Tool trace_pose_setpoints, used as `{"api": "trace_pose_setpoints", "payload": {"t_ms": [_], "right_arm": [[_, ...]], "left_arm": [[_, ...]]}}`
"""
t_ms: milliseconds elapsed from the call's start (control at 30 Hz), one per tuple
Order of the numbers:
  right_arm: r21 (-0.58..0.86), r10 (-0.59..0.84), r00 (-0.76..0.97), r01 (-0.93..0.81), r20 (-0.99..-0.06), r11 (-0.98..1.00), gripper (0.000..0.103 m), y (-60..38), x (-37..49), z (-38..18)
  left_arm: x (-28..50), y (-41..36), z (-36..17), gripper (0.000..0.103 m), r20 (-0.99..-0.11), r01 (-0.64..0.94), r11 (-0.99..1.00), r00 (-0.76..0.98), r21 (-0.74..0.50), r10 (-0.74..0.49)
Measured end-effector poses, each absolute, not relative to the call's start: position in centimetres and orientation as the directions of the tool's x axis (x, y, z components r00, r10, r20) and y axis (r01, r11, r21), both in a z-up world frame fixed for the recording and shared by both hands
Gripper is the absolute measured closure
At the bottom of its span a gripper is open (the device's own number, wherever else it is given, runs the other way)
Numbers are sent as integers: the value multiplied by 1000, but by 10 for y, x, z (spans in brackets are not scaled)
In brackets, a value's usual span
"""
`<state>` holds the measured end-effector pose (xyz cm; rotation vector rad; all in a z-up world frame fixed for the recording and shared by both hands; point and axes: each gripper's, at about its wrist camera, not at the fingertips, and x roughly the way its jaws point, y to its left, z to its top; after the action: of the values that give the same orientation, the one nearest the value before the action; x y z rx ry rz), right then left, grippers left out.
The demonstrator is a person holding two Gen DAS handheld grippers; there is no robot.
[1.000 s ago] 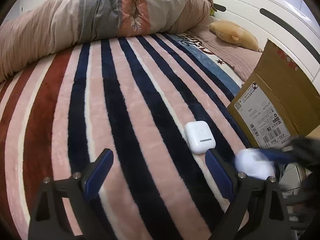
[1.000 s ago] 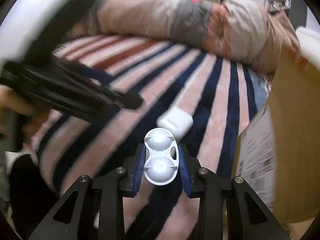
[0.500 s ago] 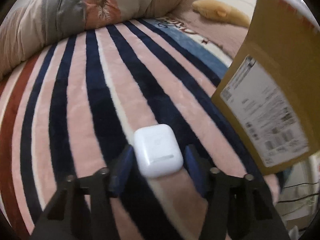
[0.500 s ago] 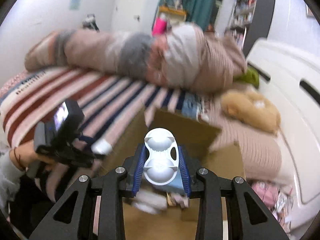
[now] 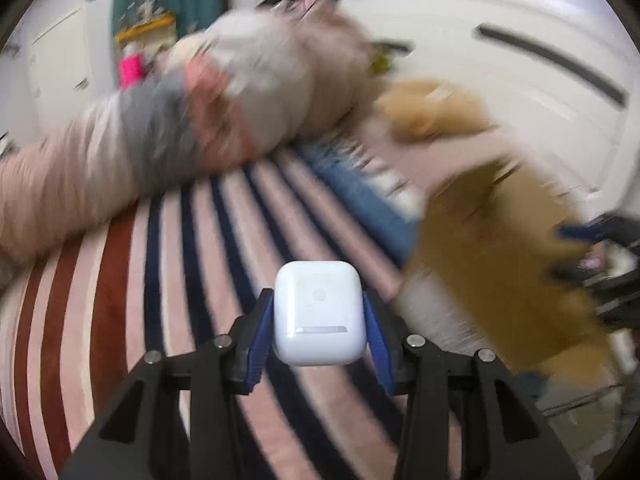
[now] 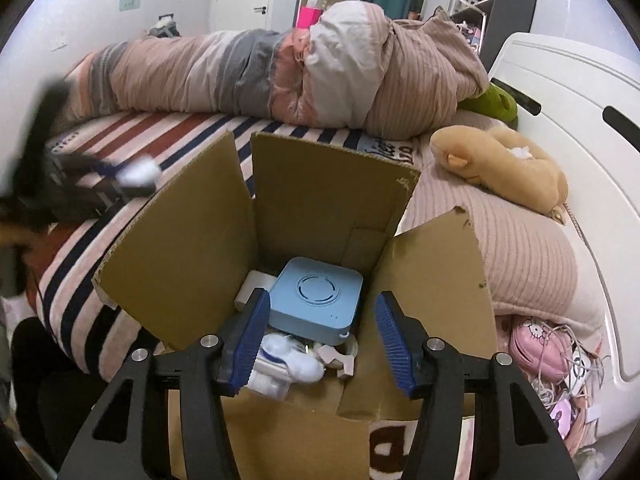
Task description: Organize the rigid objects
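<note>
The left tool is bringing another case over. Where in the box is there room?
Cardboard box floor is crowded: blue square device behind, white clutter in front. The only free space is on top of them, or beside the beige pillow.

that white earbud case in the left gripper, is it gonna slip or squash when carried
The white earbud case looks like a hard, glossy shell, so it likely won't squash. Its rounded, smooth sides may slip against the left gripper, though the ribbed blue pads probably help. It seems small and light.
</note>
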<state>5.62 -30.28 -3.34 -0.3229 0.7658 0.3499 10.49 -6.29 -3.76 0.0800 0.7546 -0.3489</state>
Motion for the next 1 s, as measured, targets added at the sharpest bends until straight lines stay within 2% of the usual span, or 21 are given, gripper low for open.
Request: {"api": "trace_pose_setpoints", "payload": {"t_ms": [100, 233, 433, 533, 567, 700, 767, 800, 867, 1000], "right_arm": [[-143, 204, 672, -423, -712, 895, 51, -307, 54, -31], [-149, 217, 671, -444, -709, 884, 50, -310, 49, -32], [-154, 225, 668, -459, -710, 875, 47, -314, 43, -34], [-156, 227, 667, -463, -710, 872, 42, -316, 40, -34], [-158, 226, 669, -462, -708, 873, 42, -316, 40, -34], [-152, 235, 672, -464, -702, 872, 41, -316, 39, -33], [-148, 245, 675, -469, -696, 871, 38, -316, 39, -31], [-144, 254, 677, -473, -691, 869, 36, -316, 38, -30], [-133, 278, 680, -486, -679, 864, 25, -316, 38, -26], [-80, 387, 674, -552, -629, 830, 11, -315, 36, -12]], "left_arm": [[100, -94, 0, 62, -670, 482, 873, 626, -70, -399], [108, -151, 8, 62, -729, 617, 780, 486, -104, -482], [119, -195, -20, 60, -821, 657, 749, 380, -85, -427], [118, -195, -23, 34, -817, 665, 741, 373, -95, -440], [115, -193, -20, 30, -812, 661, 745, 387, -85, -437], [114, -186, -14, 28, -799, 643, 759, 403, -99, -446], [113, -180, -9, 17, -784, 623, 775, 428, -103, -449], [110, -175, -6, 16, -774, 608, 788, 451, -99, -445], [104, -165, 1, 11, -749, 574, 814, 500, -90, -435], [88, -141, 14, 1, -676, 455, 888, 636, -63, -374]]}}
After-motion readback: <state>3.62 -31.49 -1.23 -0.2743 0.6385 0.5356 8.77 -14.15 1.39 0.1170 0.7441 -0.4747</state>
